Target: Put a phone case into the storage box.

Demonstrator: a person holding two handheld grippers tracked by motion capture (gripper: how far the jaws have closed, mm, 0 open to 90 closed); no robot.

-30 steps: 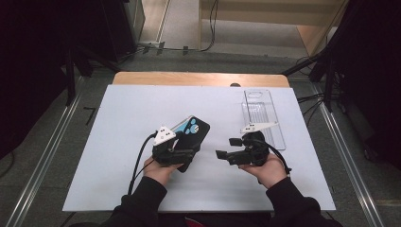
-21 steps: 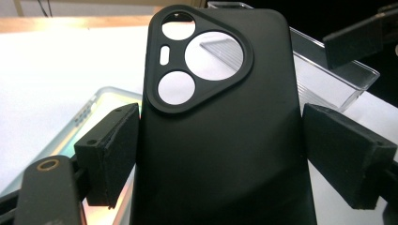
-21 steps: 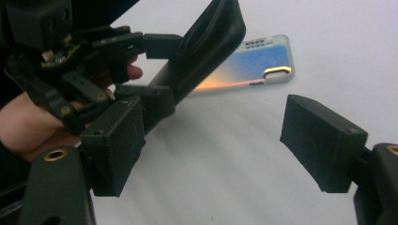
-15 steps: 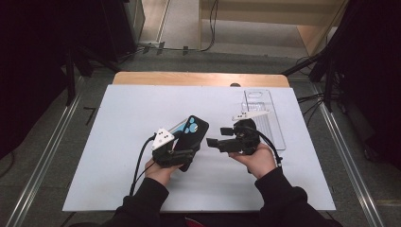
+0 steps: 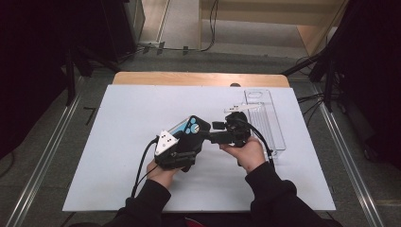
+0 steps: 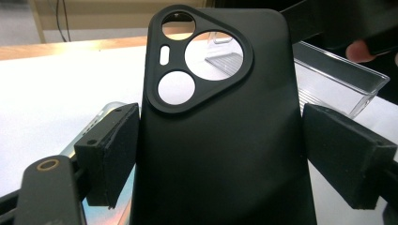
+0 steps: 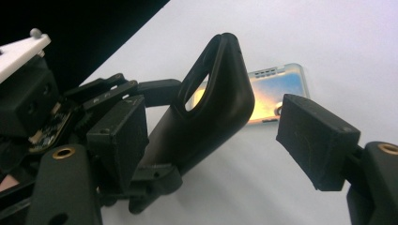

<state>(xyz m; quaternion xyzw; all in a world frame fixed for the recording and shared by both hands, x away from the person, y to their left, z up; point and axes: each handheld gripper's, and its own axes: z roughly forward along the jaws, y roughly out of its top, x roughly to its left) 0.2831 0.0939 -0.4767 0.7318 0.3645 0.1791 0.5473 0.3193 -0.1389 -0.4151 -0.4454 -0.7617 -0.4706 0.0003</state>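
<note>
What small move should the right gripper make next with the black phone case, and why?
Probably close the right gripper onto the top end of the black phone case. Its jaws have just been closing and the case's end lies between them, but one pad stands apart from it. The left gripper already clamps the case's sides, above the phone.

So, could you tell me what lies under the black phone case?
Under the black phone case a phone lies flat on the white table; its lower part is covered by the case.
</note>
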